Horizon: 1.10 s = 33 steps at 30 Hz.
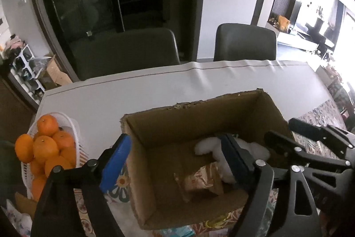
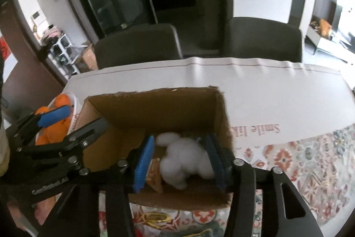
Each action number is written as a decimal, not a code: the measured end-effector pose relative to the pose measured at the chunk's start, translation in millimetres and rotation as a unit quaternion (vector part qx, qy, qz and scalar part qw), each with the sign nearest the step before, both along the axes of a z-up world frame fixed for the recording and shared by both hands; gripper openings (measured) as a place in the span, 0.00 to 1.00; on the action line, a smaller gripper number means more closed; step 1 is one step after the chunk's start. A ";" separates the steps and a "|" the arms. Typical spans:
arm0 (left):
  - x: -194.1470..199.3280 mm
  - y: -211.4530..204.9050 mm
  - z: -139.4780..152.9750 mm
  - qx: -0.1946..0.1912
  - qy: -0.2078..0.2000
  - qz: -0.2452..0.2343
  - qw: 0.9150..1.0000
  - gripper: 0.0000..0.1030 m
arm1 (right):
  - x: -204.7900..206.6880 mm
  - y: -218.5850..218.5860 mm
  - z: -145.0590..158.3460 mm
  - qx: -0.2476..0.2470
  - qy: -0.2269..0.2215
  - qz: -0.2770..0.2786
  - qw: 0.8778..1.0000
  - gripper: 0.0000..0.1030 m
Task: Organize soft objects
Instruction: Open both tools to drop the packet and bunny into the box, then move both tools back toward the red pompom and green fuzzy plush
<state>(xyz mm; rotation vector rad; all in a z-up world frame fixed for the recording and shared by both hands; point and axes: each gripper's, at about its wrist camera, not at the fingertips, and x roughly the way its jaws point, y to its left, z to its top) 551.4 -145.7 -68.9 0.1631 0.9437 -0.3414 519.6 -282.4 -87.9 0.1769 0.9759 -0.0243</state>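
An open cardboard box (image 1: 188,106) (image 2: 155,92) stands on the table. Inside it lies a white plush toy (image 1: 206,146) (image 2: 182,161) beside a brown crinkly packet (image 1: 202,181) (image 2: 155,179). My right gripper (image 2: 179,163) reaches into the box, its blue pads (image 2: 144,166) on either side of the toy. There is a gap on the left side, so the gripper is open. My left gripper (image 1: 175,161) is open wide and straddles the box's left wall, one finger outside and one inside. Nothing is pressed between its pads. Each gripper also shows in the other's view, the right gripper (image 1: 286,130) and the left gripper (image 2: 75,123).
A white basket (image 1: 68,126) heaped with oranges (image 1: 44,143) stands just left of the box. Two dark chairs (image 1: 126,48) (image 1: 244,41) are pushed in at the table's far edge. White sheet (image 2: 266,99) covers the far table, flowered cloth (image 2: 299,159) the near part.
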 end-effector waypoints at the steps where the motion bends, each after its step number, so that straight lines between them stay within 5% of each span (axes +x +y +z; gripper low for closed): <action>1: -1.4 1.3 2.1 0.001 -0.002 0.003 1.000 0.83 | -2.6 -1.2 3.4 -0.006 -0.002 -0.008 1.000 0.56; 23: -101.1 38.1 44.9 0.044 -0.079 0.037 0.995 0.95 | -97.3 14.0 42.2 -0.035 -0.035 -0.046 0.998 0.75; 33: -133.7 46.5 31.2 0.036 -0.038 0.053 0.997 0.96 | -125.8 15.2 26.5 -0.024 0.003 -0.036 0.999 0.79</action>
